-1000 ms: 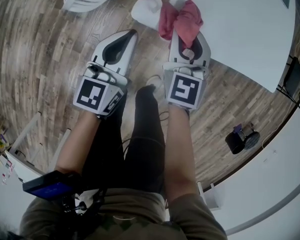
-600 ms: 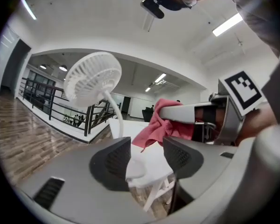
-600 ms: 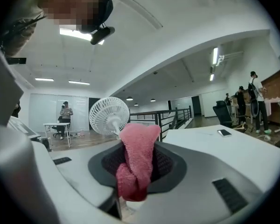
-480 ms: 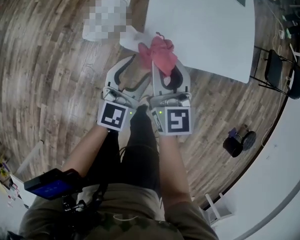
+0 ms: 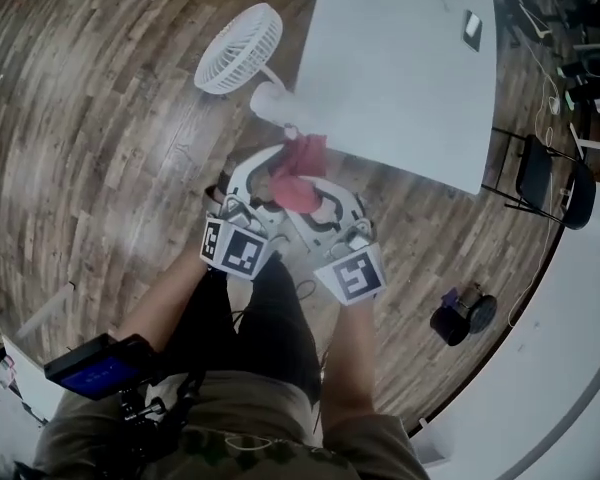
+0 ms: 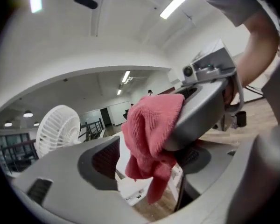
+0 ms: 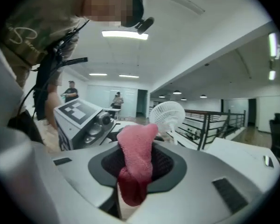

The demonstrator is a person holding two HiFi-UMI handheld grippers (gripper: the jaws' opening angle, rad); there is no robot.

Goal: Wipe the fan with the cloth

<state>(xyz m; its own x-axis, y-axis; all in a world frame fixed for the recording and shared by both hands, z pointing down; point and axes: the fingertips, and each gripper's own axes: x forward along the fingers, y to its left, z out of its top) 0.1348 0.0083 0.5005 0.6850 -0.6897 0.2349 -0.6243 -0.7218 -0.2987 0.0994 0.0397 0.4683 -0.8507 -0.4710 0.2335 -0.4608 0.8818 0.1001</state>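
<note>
A white fan [image 5: 238, 48] stands on the wooden floor by the white table's [image 5: 400, 58] corner; it also shows as a fan [image 6: 56, 127] at the left and a fan [image 7: 167, 115] beyond the jaws. My right gripper [image 5: 305, 193] is shut on a pink cloth [image 5: 298, 168], bunched between its pads as the cloth [image 7: 135, 167]. My left gripper [image 5: 258, 173] sits close beside it. Its jaws have just opened wide. The right gripper's tip and the hanging cloth [image 6: 149, 139] lie between the left gripper's [image 6: 147, 157] jaws, whose pads do not press on them.
A small dark device [image 5: 471, 28] lies on the table's far part. A black object [image 5: 460, 313] sits on the floor at the right, and a black chair [image 5: 550, 173] stands past the table. A railing [image 7: 214, 120] and people far off show in the right gripper view.
The left jaws went from shut to wide open. Both grippers rose and drew together around the cloth. The head view shifted, and the whole fan now shows.
</note>
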